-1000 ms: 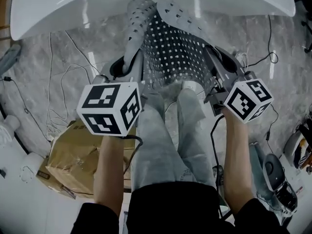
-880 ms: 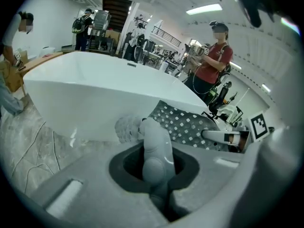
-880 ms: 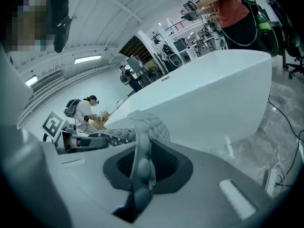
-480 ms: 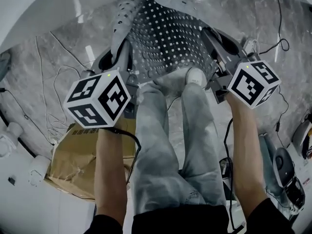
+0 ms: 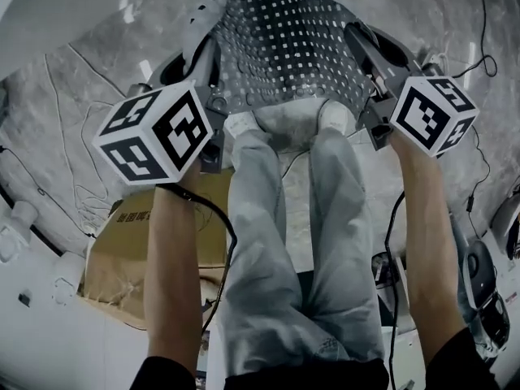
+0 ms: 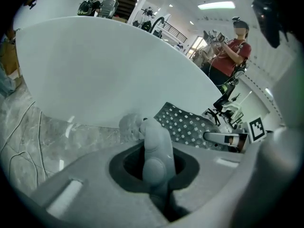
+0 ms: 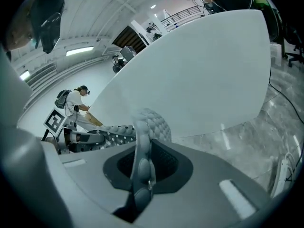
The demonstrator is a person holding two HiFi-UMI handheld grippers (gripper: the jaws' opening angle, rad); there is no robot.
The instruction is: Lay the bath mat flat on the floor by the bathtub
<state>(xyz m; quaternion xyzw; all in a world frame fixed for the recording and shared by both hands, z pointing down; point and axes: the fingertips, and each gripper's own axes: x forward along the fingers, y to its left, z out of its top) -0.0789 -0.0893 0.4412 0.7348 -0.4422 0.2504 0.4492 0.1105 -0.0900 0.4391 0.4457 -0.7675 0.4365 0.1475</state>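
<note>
**Mat pos.:** the bath mat [image 5: 284, 47] hangs btwn both grippers, stretched across in front of the person's legs. The bathtub [image 5: 49, 6] wall is just beyond it. It is not yet flat on the floor [image 5: 57, 112]: the L side curls up into a roll and the centre sags.

**L gripper** [image 6: 153, 148]: jaws closed on the mat's L edge, w/ a fold of mat running through the jaw slot.

**R gripper** [image 7: 142, 167]: jaws closed on the mat's R edge. The mat's bumpy underside bulges just above them.

**Edges:** the near edge hangs just by the tips of both shoes [image 5: 244, 123]; contact cannot be told. The far edge is cut off at the top of the head view.

**Clearance:**
- Marble floor lies open on both sides of the mat, along the tub wall.
- Loose cables [image 5: 484, 31] cross that floor on the L and R sides.
- A cardboard box [image 5: 122, 250] sits beside the L forearm, well apart from the mat.
- Misc. kit [image 5: 483, 291] lies at far R, nearer the person than the R gripper.
</note>
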